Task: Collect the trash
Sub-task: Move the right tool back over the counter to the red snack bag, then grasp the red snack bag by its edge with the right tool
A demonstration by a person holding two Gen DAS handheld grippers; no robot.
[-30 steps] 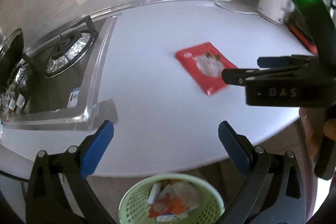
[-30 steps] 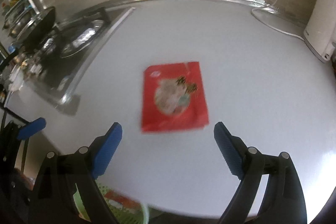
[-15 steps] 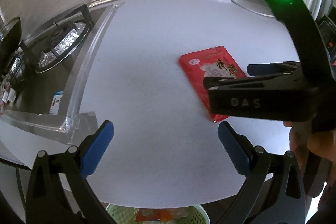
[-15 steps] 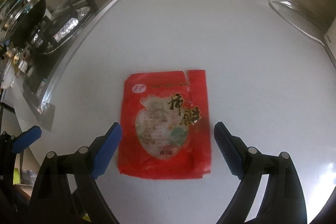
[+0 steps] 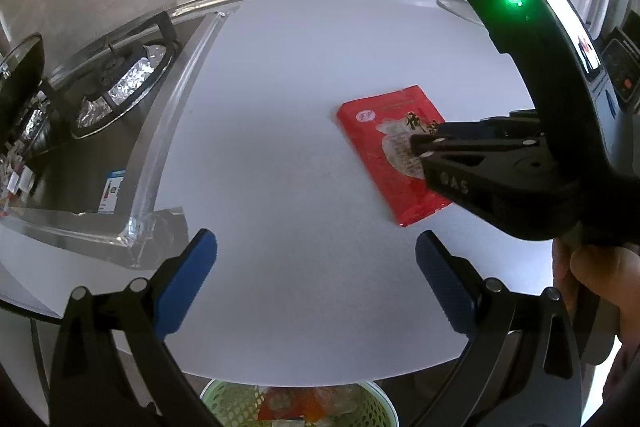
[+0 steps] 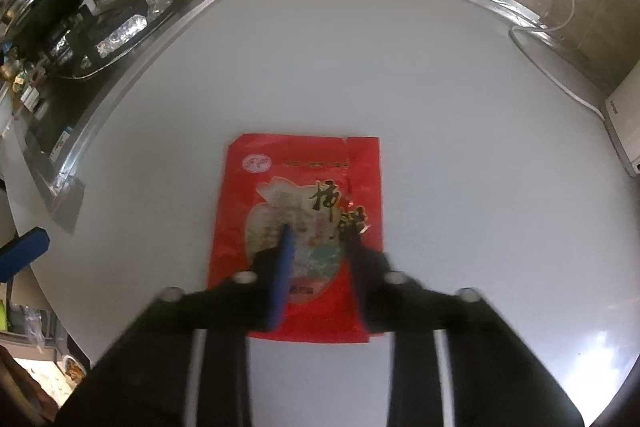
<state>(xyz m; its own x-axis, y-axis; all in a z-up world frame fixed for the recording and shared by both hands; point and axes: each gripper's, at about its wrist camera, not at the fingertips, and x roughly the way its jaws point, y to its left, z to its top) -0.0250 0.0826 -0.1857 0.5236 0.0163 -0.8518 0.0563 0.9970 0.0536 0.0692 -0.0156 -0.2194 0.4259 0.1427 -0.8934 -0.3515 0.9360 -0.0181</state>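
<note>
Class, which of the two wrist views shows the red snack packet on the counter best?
The right wrist view: the red snack packet lies nearly whole and central, print facing up, as the right gripper closes over it. The left wrist view shows it off to the side, partly hidden by that gripper.

A red snack wrapper (image 6: 298, 227) lies flat on the white countertop (image 6: 440, 147), an empty foil pouch with a round white logo at one top corner, black characters down one side and a pale picture panel in its middle. Its top edge is torn open with a short rip running down from it, and its surface is lightly creased. Below the counter's near edge stands a light green mesh basket (image 5: 228, 401), already holding crumpled red, orange and white wrappers.
</note>
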